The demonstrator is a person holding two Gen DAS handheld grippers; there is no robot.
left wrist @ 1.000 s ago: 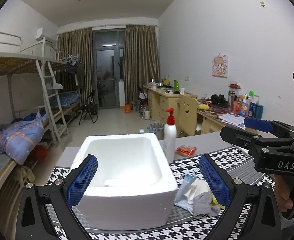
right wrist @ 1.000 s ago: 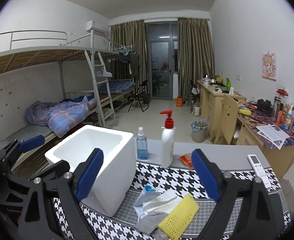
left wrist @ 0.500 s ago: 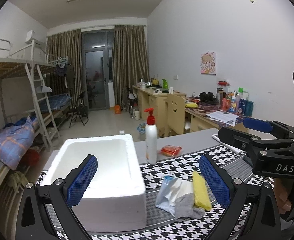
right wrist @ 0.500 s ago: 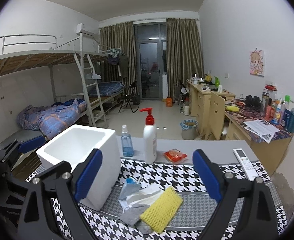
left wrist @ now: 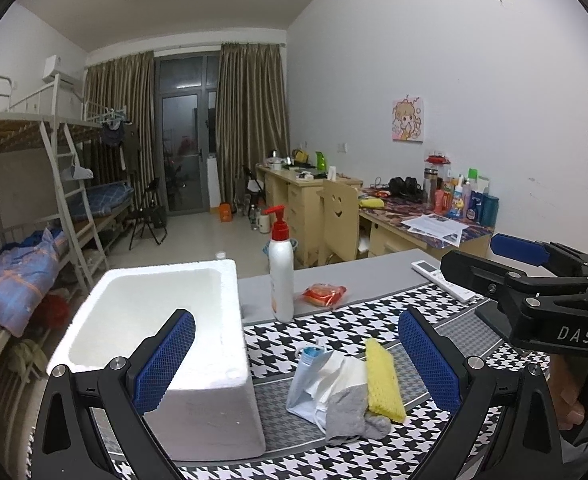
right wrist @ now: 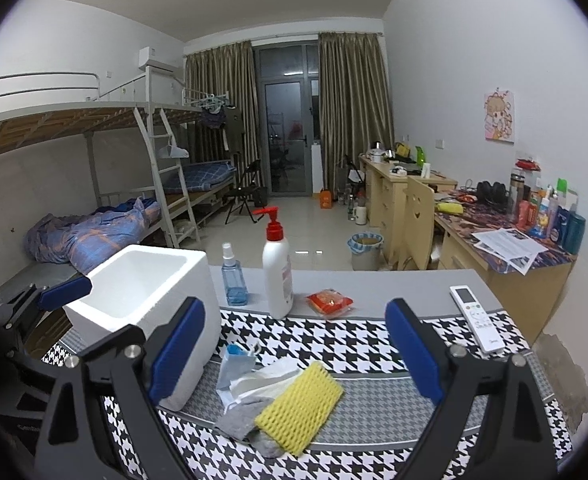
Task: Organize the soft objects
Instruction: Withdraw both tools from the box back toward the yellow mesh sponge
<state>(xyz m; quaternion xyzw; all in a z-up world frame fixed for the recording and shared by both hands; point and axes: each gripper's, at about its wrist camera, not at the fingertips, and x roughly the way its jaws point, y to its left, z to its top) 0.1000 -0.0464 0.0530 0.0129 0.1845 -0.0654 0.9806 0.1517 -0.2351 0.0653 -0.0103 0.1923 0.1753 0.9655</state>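
Yellow sponge (right wrist: 299,407) on a gray sock (right wrist: 241,421) and white cloths (right wrist: 260,379), lying between the wide open right claw (right wrist: 296,354) tips, white foam box (left wrist: 162,344) by the wide open left claw (left wrist: 296,360), nothing held

left gripper (left wrist: 296,360): spread wide, empty | right gripper (right wrist: 296,354): spread wide, empty | hand (left wrist: 570,396): apparently gripping right handle

"DAS" in pale capitals on the right hand-held gripper (left wrist: 520,246) (black body), other labels unreadable
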